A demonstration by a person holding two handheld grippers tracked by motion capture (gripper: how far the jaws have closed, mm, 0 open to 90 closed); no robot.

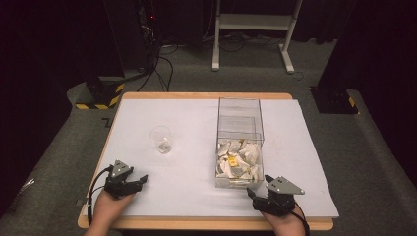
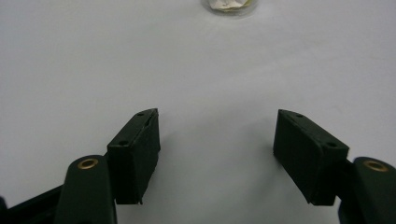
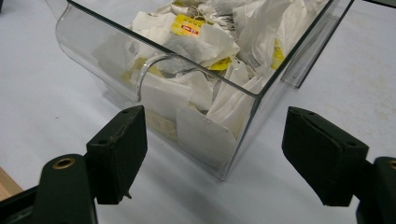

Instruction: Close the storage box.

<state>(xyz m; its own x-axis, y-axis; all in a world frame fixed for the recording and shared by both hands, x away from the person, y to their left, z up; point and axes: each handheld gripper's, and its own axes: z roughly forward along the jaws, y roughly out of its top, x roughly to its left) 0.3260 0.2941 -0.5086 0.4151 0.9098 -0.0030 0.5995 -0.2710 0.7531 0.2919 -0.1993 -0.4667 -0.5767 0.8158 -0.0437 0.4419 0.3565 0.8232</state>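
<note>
A clear plastic bin stands right of the table's middle, its near half filled with white tea bags, some with yellow tags. A clear cup with one tea bag in it stands left of the bin. My left gripper rests open near the front left edge, nothing between its jaws; in the left gripper view the cup lies far ahead. My right gripper is open just before the bin's near corner. In the right gripper view the bin's wall and tea bags are close ahead.
The white table top has a wooden rim. Behind the table stand a white metal frame, black equipment with cables and hazard-striped bases on grey carpet.
</note>
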